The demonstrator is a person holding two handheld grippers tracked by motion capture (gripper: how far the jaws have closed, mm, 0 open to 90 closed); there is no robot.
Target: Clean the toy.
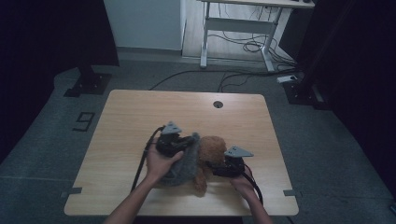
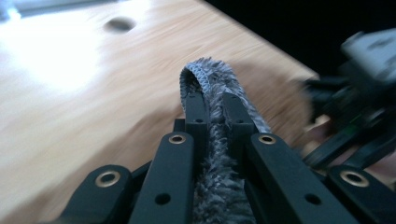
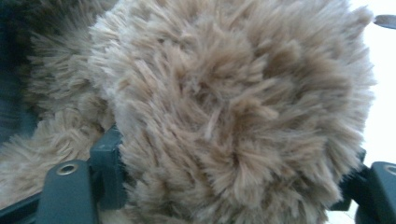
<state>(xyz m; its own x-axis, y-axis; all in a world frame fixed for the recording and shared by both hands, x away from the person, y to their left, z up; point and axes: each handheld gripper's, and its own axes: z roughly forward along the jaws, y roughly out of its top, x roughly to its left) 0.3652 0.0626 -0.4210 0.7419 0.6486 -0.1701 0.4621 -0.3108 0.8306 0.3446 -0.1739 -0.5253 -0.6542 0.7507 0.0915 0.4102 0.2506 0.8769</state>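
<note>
Wooden table [image 1: 140, 116] beneath: my left gripper [image 2: 215, 100] clenches the grey fabric [image 2: 212, 140]; my right gripper [image 3: 229, 172] straddles the brown plush toy [image 3: 233, 107]. Pulling harder may slip the fur from that looser hold.

A brown plush toy [image 1: 211, 154] lay on the worktop [image 1: 130, 121] near its front edge — shaggy, tan fur, limbs sprawled toward the person. A grey fuzzy garment [image 1: 186, 161] draped over the toy's left side — its knitted edge [image 2: 208, 77] stood pinched up into a narrow fold.
</note>
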